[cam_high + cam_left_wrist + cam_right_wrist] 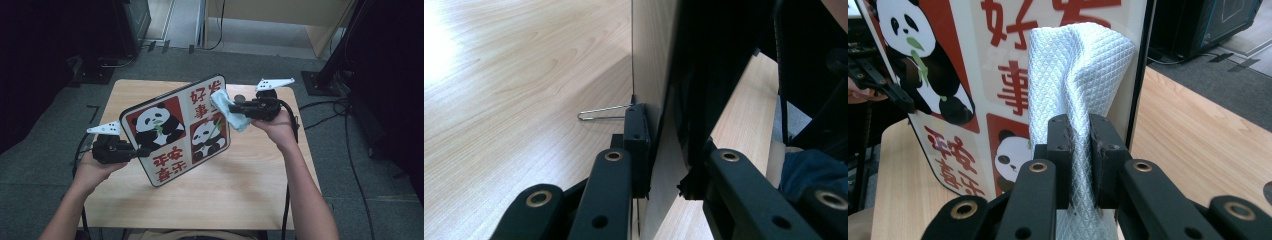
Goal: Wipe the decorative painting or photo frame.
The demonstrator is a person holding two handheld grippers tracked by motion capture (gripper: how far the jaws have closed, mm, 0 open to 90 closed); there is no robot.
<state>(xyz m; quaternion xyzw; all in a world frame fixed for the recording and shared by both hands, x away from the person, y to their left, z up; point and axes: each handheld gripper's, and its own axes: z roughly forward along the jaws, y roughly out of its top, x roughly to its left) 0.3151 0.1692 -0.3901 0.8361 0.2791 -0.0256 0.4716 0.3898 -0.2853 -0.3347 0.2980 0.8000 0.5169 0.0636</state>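
Observation:
A rounded board [172,132] printed with pandas and red characters stands tilted above the wooden table [240,190]. My left gripper [142,151] is shut on its left edge; in the left gripper view the jaws clamp the board [659,75] seen edge-on, with the gripper [664,165] around it. My right gripper [235,107] is shut on a pale blue cloth [231,114] held against the board's upper right face. In the right gripper view the quilted cloth [1080,75] rises between the jaws of the gripper [1082,145] and lies on the board [973,75].
A thin wire loop [599,114] lies on the tabletop beside the board. A small round object [240,96] sits near the table's far edge. Grey carpet, cables [345,145] and black stand bases [320,82] surround the table.

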